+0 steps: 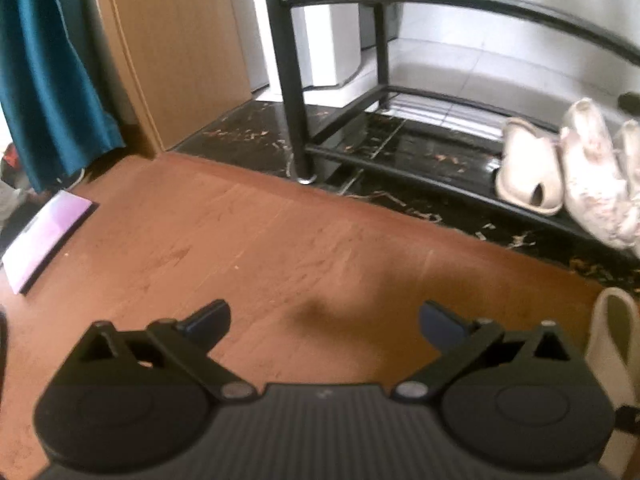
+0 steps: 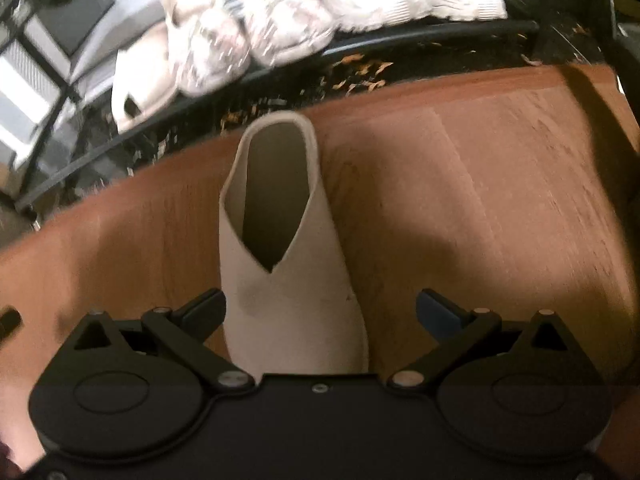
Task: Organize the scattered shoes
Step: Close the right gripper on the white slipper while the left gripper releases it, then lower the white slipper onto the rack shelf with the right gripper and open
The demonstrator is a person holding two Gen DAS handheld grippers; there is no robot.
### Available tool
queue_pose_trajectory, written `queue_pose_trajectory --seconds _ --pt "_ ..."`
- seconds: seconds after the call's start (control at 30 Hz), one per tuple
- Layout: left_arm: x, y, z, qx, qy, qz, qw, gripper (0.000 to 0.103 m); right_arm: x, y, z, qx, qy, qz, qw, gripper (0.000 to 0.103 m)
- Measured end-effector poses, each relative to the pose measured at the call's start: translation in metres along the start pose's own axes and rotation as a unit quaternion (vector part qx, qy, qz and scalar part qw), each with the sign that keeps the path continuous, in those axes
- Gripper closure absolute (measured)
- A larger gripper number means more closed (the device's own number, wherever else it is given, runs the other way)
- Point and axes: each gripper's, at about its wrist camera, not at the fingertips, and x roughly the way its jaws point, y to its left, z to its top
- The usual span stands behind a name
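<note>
We see the left claw point(image 1: 325, 322) spread wide over bare wooden floor point(image 1: 280, 240), gripping nothing. Our right claw point(image 2: 320, 312) is released too, its fingers astride a cream slipper point(image 2: 292, 280) on the floor near the shoe rack point(image 2: 400, 38).

The left wrist view looks slantwise down over wooden floor point(image 1: 280, 240) toward the shoe rack point(image 1: 400, 160). The right wrist view looks steeply down, close above a cream slipper point(image 2: 288, 280). Both share rack, floor and slipper.

A home entryway: wooden floor point(image 1: 280, 240), black shoe rack point(image 1: 440, 160) holding slippers point(image 1: 524, 168), teal curtain point(image 1: 48, 80)
</note>
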Motion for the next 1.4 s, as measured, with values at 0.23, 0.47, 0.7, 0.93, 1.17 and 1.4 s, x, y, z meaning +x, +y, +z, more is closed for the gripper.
queue_pose_trajectory --seconds 0.23,0.47,0.7,0.93,1.17,1.4 --pt "0.019 0.012 -0.002 -0.016 0.016 0.012 0.9997 0.001 0.019 0.016 -0.009 -0.032 -0.012 -0.012 0.999 0.000" --pt "0.019 0.001 0.000 -0.004 -0.015 0.002 0.9999 0.001 0.028 0.039 -0.023 -0.091 -0.032 -0.041 0.995 0.008" --pt "0.037 0.007 0.002 -0.030 0.017 0.005 0.9994 0.001 0.003 0.037 -0.018 -0.072 -0.067 0.002 0.995 0.013" --pt "0.051 0.026 0.004 -0.088 0.050 0.049 0.9936 0.001 -0.057 0.048 -0.015 -0.086 -0.113 0.121 0.982 0.014" --pt "0.059 0.040 0.003 -0.121 0.064 0.081 0.9872 0.001 -0.064 0.076 -0.014 -0.138 -0.096 0.160 0.973 0.014" --pt "0.065 0.040 0.002 -0.118 0.079 0.082 0.9866 0.001 -0.015 0.076 -0.035 -0.163 0.021 0.121 0.979 0.014"
